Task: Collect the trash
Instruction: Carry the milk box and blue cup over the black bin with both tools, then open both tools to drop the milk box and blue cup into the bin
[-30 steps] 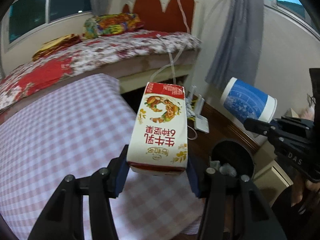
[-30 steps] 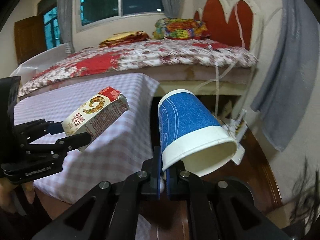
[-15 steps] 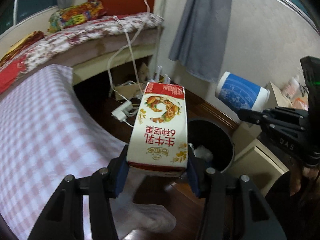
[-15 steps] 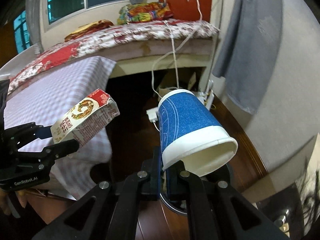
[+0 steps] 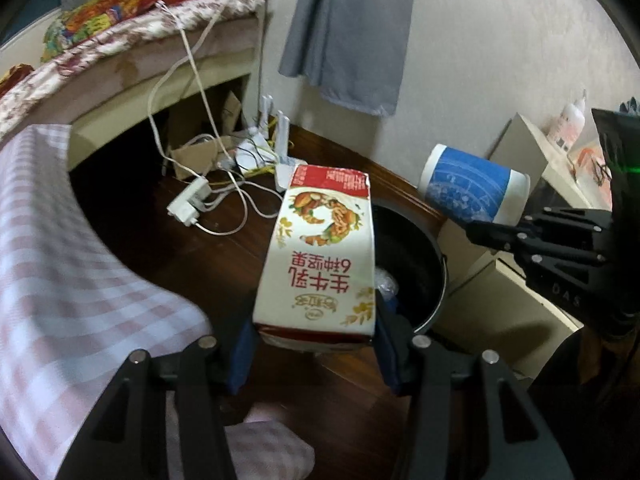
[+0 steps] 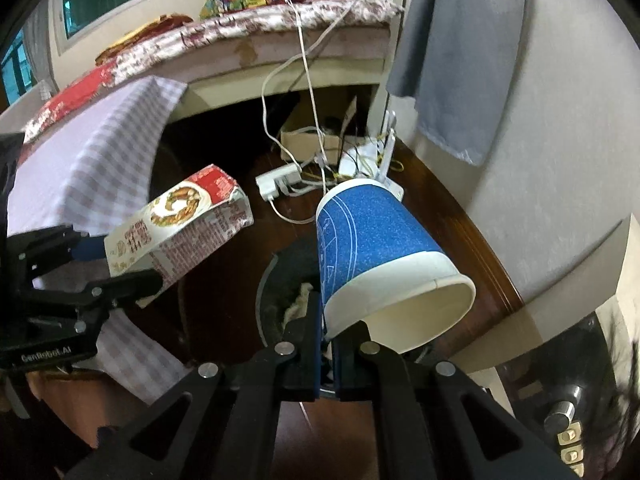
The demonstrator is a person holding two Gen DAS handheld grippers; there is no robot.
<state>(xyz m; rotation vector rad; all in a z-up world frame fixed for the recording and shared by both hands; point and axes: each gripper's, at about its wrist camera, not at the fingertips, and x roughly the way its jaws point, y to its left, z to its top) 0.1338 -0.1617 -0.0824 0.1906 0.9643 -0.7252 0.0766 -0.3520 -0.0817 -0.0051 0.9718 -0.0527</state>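
Note:
My left gripper is shut on a white and red milk carton, held in the air with its far end over the near rim of a black trash bin. My right gripper is shut on the rim of a blue and white paper cup, which lies tilted, mouth toward the camera, above the same bin. The carton and the left gripper show at the left of the right wrist view. The cup and the right gripper show at the right of the left wrist view. White scraps lie inside the bin.
A table with a pink checked cloth stands left of the bin. A power strip, white cables and a router lie on the dark wood floor. A bed, a grey curtain and a white cabinet stand around.
Both grippers have swung away from the table and down toward the floor. The carton and the cup now hang close over the trash bin, which looks larger in both views.

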